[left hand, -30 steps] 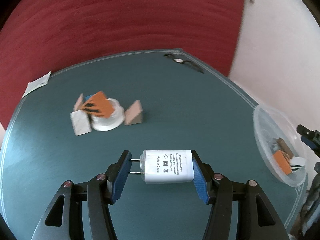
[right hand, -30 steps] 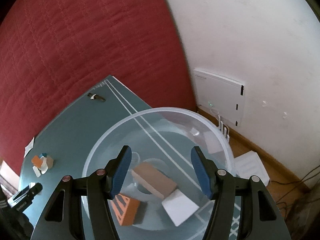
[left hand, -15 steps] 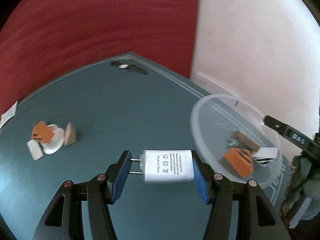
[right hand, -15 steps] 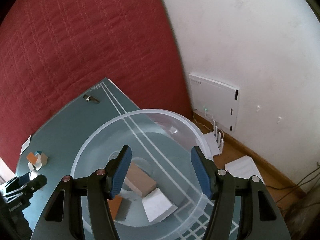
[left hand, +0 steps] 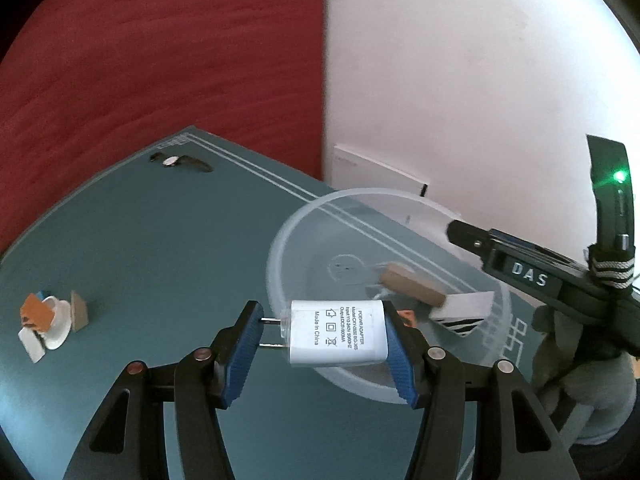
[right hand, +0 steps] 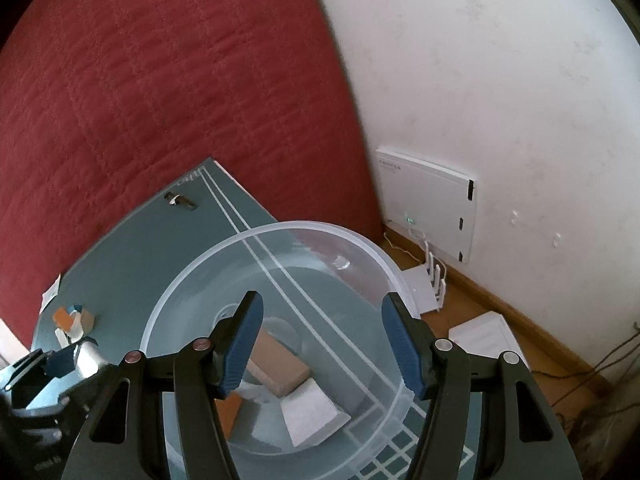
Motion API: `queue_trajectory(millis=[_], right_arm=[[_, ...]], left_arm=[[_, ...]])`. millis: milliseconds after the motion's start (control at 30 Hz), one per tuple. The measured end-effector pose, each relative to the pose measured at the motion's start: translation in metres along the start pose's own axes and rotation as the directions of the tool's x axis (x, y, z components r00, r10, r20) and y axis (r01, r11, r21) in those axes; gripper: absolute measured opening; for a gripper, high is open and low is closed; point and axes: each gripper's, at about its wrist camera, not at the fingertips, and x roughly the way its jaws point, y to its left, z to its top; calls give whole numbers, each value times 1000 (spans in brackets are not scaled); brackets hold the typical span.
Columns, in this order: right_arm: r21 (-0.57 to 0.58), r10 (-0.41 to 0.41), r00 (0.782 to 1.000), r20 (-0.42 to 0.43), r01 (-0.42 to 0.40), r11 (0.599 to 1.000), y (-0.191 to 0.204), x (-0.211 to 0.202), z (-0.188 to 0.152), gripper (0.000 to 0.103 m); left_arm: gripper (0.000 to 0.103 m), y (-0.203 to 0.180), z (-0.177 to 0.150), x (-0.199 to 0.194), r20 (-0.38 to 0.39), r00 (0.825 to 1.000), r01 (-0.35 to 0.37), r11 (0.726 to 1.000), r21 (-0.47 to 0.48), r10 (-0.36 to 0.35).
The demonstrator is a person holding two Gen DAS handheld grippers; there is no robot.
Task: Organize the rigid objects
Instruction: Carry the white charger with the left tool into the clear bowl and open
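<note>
Left wrist alone shows the left tool [left hand: 323,330] gripping the adapter [left hand: 336,332]

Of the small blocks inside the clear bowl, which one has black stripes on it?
The white block at the right of the clear bowl has them, on its lower face. The brown block leaning on it looks plain, and the orange block is mostly hidden behind the left tool.

Left gripper [left hand: 322,344], clamped on the power adapter [left hand: 334,334], sits over the near rim of the clear bowl [left hand: 280,240]. Bowl floor is part taken: tan block [left hand: 412,286], white block [left hand: 466,308], orange block [right hand: 230,412]; far half bare. Right gripper [right hand: 322,346], jaws apart, sits over the bowl's right side, crowding it. Open tabletop [left hand: 160,248] left; small clutter pile [left hand: 48,320] far left, contents probably blocks, blurred.
</note>
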Motion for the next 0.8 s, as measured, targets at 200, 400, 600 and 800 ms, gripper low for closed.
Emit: queue_trajectory(millis=[200,400,600,800], right_arm=[[10,-1,1000,12,1,1000,-4,-2,3,63],[13,-3,1000,16,3,1000,-5,-3,3,63],[12,-2,1000,14,2,1000,-3,-5,2,63],[10,-1,1000,12,1,1000,0,-5,-1,63]], left_arm=[[93,-7,-4,0,5,1000,31,999,-12,-31],[93,3,-9,1,-1,1000,-7,999,-40,7],[98,16,-12,4,-12,998,-56,995,-79,55],[102,21,-12,4,-10,995,-96,992,-85,95]])
